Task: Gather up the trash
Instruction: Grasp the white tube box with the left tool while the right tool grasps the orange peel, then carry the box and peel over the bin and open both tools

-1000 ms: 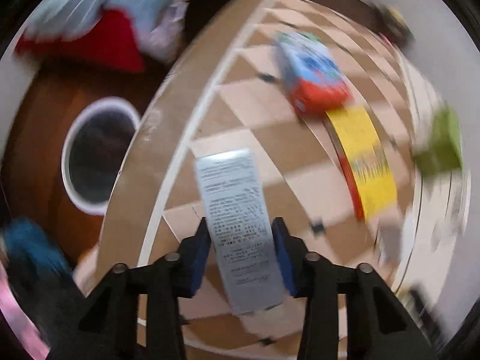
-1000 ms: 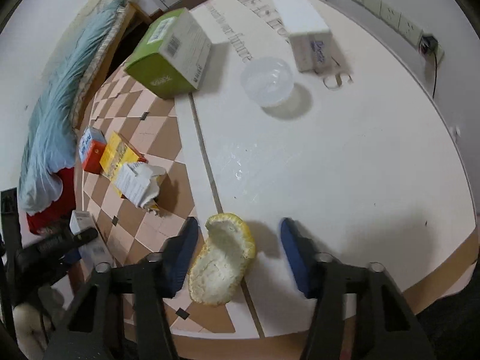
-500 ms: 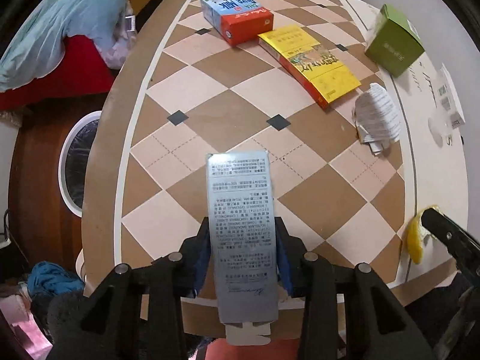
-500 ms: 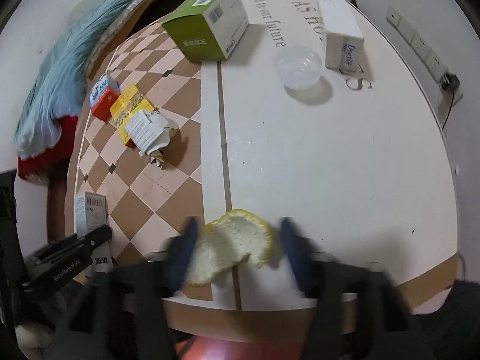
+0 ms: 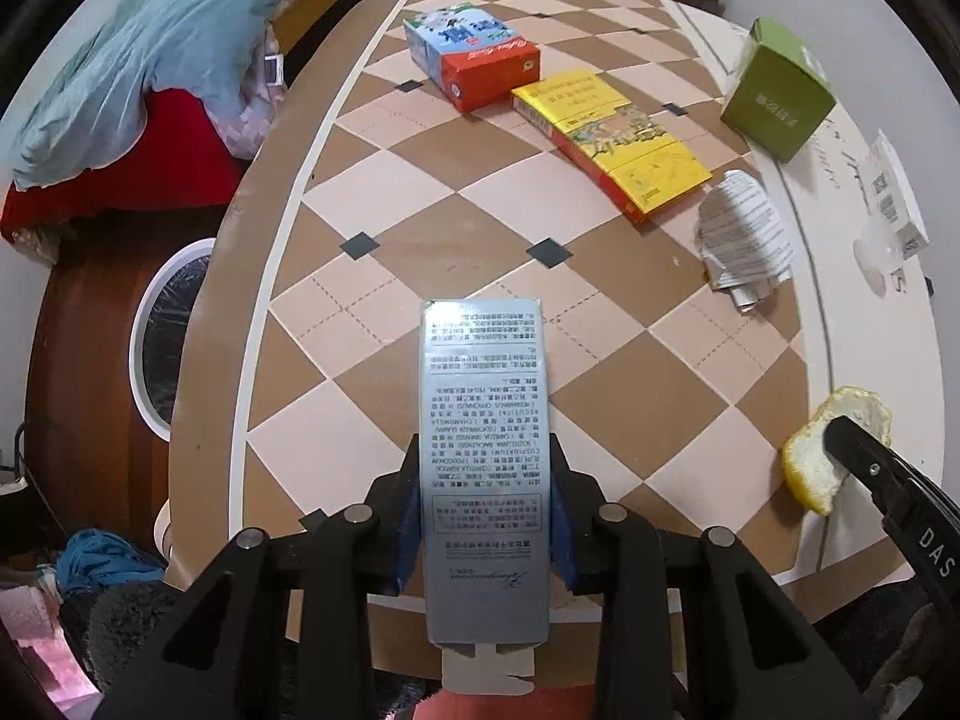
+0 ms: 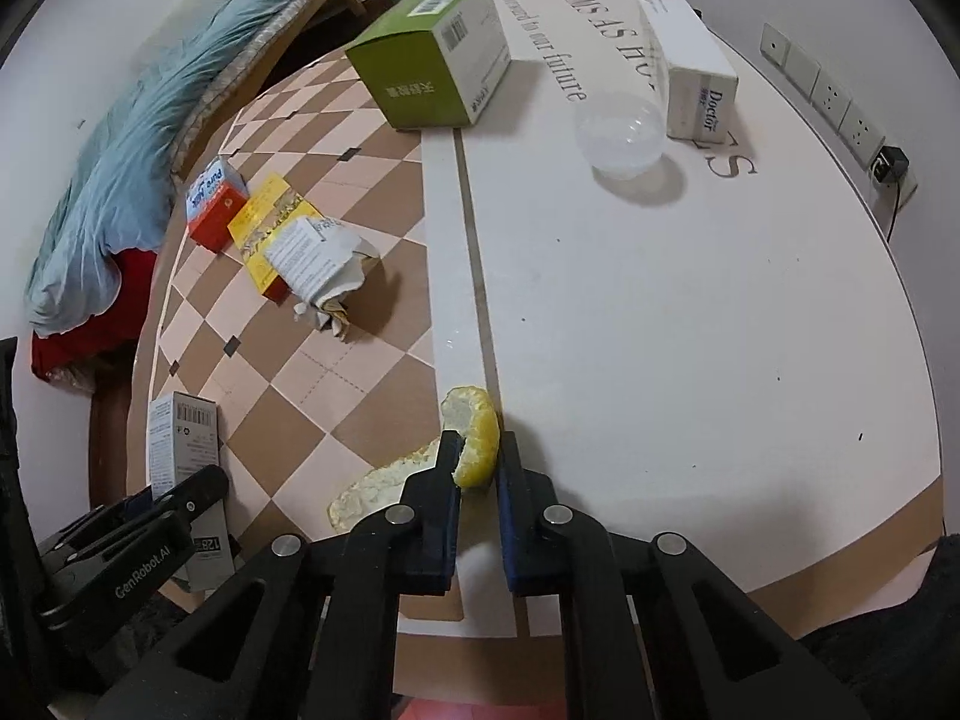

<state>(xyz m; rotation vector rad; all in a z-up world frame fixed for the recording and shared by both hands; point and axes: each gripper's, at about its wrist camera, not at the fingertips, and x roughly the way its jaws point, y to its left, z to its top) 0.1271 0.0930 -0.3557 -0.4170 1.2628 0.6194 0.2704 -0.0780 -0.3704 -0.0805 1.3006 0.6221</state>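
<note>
The left wrist view alone shows the white-rimmed bin (image 5: 157, 336) on the floor, down to the left of the left gripper (image 5: 485, 504), and the printed face of the grey carton (image 5: 485, 456) that this gripper clamps by its long sides, blue pads tight against it. The carton points straight ahead, its far end out over the checkered table (image 5: 420, 180), a loose flap hanging at its near end.

Only the right wrist view shows how the right gripper (image 6: 477, 456) grips: its fingers are nearly together, pinching the yellow orange peel (image 6: 474, 438) at the seam where the checkered surface meets the white one. The peel curls up ahead of the fingertips, pale pith inward, and a pale pithy piece lies just left of the left finger. This view also gives the clear plastic cup (image 6: 621, 138) and a white box (image 6: 699, 69) far ahead.

Both views share the crumpled paper (image 5: 744, 234), yellow box (image 5: 618, 144), milk carton (image 5: 474, 57) and green box (image 5: 777, 96), all well ahead of the grippers.
</note>
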